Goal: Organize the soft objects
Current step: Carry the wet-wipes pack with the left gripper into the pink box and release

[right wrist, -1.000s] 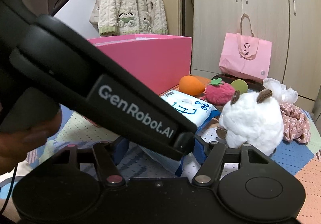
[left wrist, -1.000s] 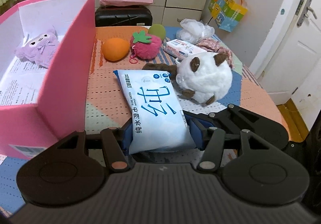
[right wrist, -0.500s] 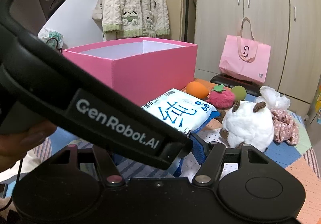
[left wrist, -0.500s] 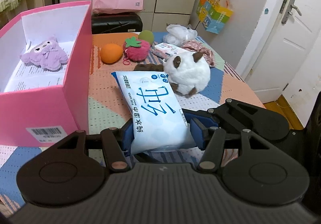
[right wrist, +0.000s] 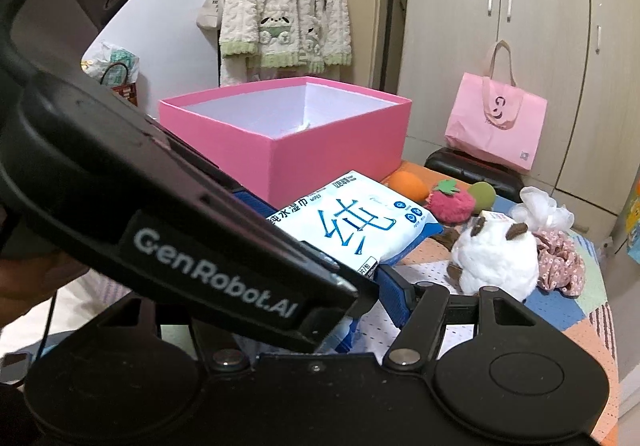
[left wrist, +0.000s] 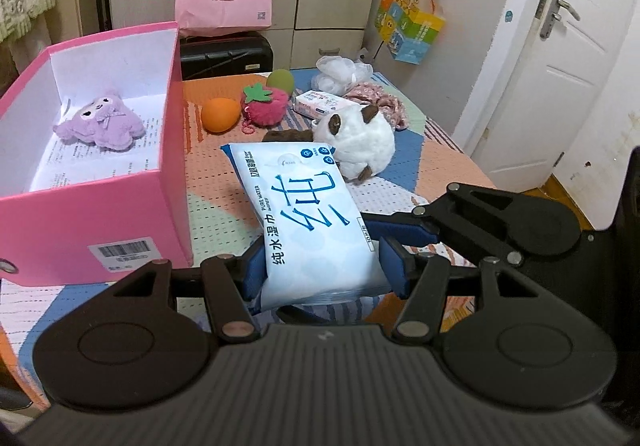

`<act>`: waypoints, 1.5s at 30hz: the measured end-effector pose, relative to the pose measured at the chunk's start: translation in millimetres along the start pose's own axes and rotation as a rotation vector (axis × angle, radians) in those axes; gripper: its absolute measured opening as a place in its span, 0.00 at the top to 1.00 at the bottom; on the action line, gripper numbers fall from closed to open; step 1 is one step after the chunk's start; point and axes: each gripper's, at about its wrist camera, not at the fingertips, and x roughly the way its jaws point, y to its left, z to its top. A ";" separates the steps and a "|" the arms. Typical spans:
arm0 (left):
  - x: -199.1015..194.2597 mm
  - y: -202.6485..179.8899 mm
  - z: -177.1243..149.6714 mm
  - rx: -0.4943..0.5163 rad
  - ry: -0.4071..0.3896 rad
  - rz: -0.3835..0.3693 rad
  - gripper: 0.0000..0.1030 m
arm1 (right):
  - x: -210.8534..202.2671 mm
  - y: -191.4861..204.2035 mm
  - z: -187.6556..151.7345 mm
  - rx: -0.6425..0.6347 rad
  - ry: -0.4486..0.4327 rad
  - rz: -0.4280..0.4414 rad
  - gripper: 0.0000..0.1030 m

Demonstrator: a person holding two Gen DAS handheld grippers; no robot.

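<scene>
Nearest me, my left tool (left wrist: 318, 266) has its blue pads pressed on one wet wipes pack (left wrist: 308, 222), held clear above the bench (left wrist: 216, 202). My right tool (right wrist: 376, 294) reaches in from the right; one pad lies against the pack's edge, the other is hidden, so I cannot tell its grip. Beyond sit one white plush (left wrist: 358, 138), one smaller wipes pack (left wrist: 320, 104), one orange ball (left wrist: 220, 114), one strawberry plush (left wrist: 264, 106) and one green ball (left wrist: 280, 80). Left, one pink box (left wrist: 96, 214) holds one purple plush (left wrist: 100, 122).
</scene>
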 end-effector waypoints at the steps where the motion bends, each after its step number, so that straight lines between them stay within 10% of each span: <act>1: -4.6 0.5 0.7 0.003 0.002 -0.003 0.45 | -1.9 0.6 2.3 0.002 0.003 0.006 0.33; 22: -86.2 24.6 25.5 0.051 -0.162 0.062 0.45 | -23.8 36.5 70.2 -0.121 -0.133 0.039 0.34; 36: -68.8 102.9 66.1 -0.024 -0.142 0.176 0.44 | 57.5 27.0 117.9 -0.090 -0.168 0.175 0.34; 45: -22.9 163.3 75.5 -0.146 -0.034 0.193 0.45 | 129.0 19.5 131.5 -0.039 -0.031 0.261 0.34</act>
